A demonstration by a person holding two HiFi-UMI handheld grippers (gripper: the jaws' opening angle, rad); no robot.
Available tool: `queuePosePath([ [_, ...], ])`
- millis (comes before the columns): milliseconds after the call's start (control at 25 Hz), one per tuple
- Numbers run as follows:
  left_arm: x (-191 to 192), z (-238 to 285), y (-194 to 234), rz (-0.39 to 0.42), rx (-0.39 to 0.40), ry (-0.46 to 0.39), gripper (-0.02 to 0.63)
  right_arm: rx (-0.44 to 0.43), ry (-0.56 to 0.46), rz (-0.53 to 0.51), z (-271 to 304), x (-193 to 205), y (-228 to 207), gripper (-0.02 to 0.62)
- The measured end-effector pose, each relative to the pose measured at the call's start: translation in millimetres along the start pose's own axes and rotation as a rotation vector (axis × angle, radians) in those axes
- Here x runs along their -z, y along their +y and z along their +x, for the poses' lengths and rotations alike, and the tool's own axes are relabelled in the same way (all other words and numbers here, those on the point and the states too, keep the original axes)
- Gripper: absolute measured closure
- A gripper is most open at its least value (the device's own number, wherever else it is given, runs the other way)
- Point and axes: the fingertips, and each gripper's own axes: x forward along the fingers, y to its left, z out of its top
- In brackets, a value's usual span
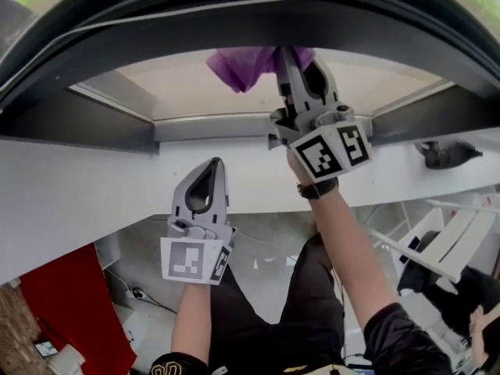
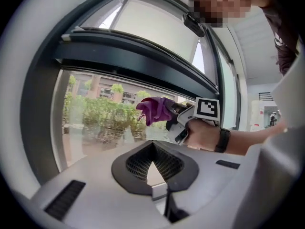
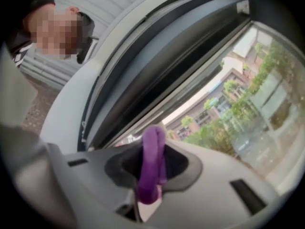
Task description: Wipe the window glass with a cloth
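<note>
A purple cloth [image 1: 246,65] is bunched against the window glass [image 1: 195,88], and my right gripper [image 1: 285,53] is raised up to the pane and shut on it. In the right gripper view the cloth [image 3: 153,161] stands as a folded strip pinched between the jaws, with the glass [image 3: 248,113] beyond. My left gripper [image 1: 213,164] hangs lower, in front of the white sill, shut with nothing in it. The left gripper view looks along its closed jaws [image 2: 152,144] towards the cloth [image 2: 155,109] and the right gripper [image 2: 183,118] at the glass [image 2: 105,123].
A dark window frame [image 1: 78,123] borders the pane, with a white sill [image 1: 94,182] below it. A dark handle [image 1: 447,155] sits on the frame at the right. A red object [image 1: 70,303] stands low left and a white slatted rack [image 1: 449,244] low right.
</note>
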Motion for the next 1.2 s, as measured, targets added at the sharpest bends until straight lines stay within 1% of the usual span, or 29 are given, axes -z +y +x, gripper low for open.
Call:
queuePosePath([
  [160, 22, 44, -88, 0.001, 0.11, 0.008, 0.591, 0.081, -0.017, -0.08, -47, -59, -82, 0.522],
  [280, 42, 70, -142, -0.068, 0.172, 0.047, 0.591, 0.194, -0.04, -0.106, -85, -98, -140, 0.522],
  [360, 38, 86, -171, -0.072, 0.21, 0.035, 0.591, 0.274, -0.054, -0.121, -107, -118, -175, 0.522],
  [440, 34, 98, -189, -0.063, 0.234, 0.017, 0.591, 0.346, -0.053, -0.153, -125, -132, -202, 0.522],
  [520, 31, 107, -196, -0.057, 0.241, -0.007, 0.591, 0.42, -0.06, -0.166, -141, -144, -224, 0.522],
  [640, 25, 109, -193, -0.065, 0.232, -0.031, 0.591, 0.564, -0.09, -0.136, -170, -159, -258, 0.522],
  [680, 23, 106, -188, -0.066, 0.223, -0.037, 0.591, 0.589, -0.09, -0.136, -175, -160, -261, 0.522],
  [720, 21, 102, -181, -0.059, 0.212, -0.046, 0.591, 0.587, -0.082, -0.146, -175, -159, -257, 0.522],
  [760, 19, 97, -172, -0.053, 0.197, -0.052, 0.591, 0.563, -0.069, -0.16, -170, -156, -246, 0.522],
  [840, 17, 84, -146, -0.048, 0.164, -0.053, 0.591, 0.487, -0.04, -0.177, -151, -141, -209, 0.522],
  [880, 17, 75, -130, -0.044, 0.149, -0.049, 0.591, 0.444, -0.028, -0.169, -141, -130, -186, 0.522],
  [1040, 14, 26, -47, -0.029, 0.058, -0.03, 0.591, 0.261, 0.03, -0.071, -88, -63, -81, 0.522],
  [1200, 9, -29, 41, 0.009, -0.026, -0.023, 0.591, 0.079, 0.119, 0.008, -21, 23, 31, 0.522],
])
